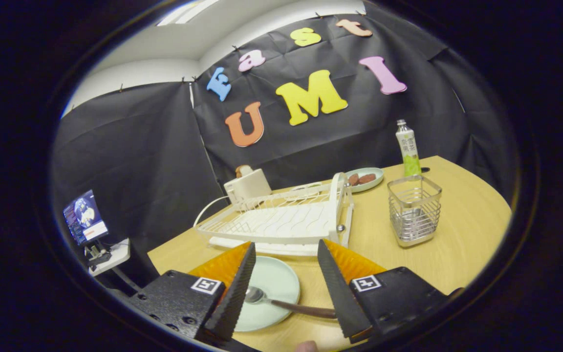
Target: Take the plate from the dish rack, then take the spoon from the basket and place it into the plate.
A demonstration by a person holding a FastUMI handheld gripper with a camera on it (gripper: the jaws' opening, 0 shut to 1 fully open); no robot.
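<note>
A pale green plate [274,283] lies flat on the wooden table, just in front of the white dish rack [281,220]. A spoon [281,302] rests with its metal bowl on the plate and its dark handle reaching over the rim toward the right finger. My gripper [286,249] hovers above them, open, with the plate and spoon showing in the gap between its fingers. Neither finger touches the spoon. The wire basket [414,210] stands beyond the right finger, to the right of the rack.
A second plate [365,180] with brown food sits behind the rack. A green bottle [407,149] stands behind the basket. A cream appliance [247,186] is at the rack's back left. A small monitor [85,217] sits off the table's left edge.
</note>
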